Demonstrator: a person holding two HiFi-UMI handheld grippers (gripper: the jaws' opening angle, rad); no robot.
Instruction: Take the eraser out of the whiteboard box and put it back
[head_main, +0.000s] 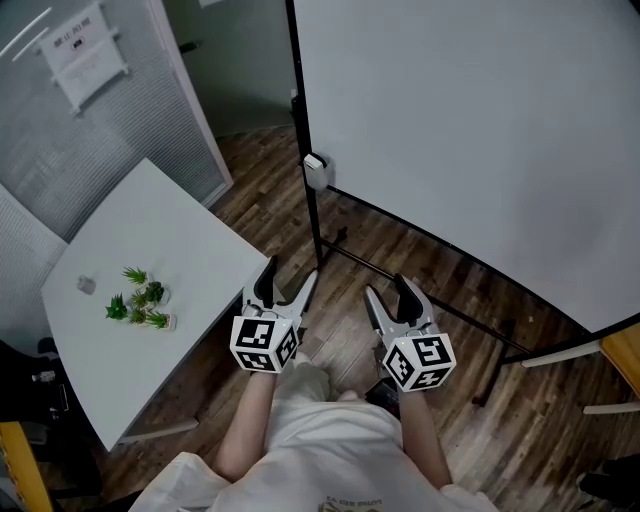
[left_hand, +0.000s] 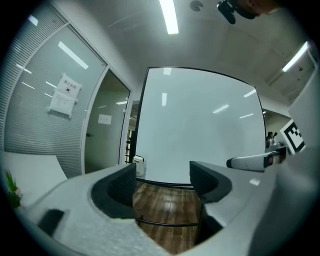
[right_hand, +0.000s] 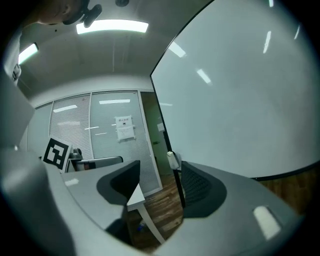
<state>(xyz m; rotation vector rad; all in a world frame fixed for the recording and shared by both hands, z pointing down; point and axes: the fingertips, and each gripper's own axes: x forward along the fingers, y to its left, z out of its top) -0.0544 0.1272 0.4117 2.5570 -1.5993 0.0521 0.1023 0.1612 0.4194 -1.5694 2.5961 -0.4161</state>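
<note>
A small white box (head_main: 316, 171) hangs on the black left frame of the big whiteboard (head_main: 480, 140), at its lower left corner; it also shows as the box (left_hand: 138, 166) in the left gripper view and the box (right_hand: 173, 160) in the right gripper view. No eraser shows in any view. My left gripper (head_main: 286, 284) and right gripper (head_main: 392, 296) are held side by side in front of my body, level, well short of the board. Both stand open with only floor between their jaws. The left gripper (left_hand: 162, 181) and right gripper (right_hand: 160, 186) face the board's corner.
A white table (head_main: 130, 330) with small green plants (head_main: 140, 300) stands at the left. The board's black stand legs (head_main: 420, 290) cross the wood floor ahead of my grippers. A glass partition with a posted sheet (head_main: 85, 50) is at the far left.
</note>
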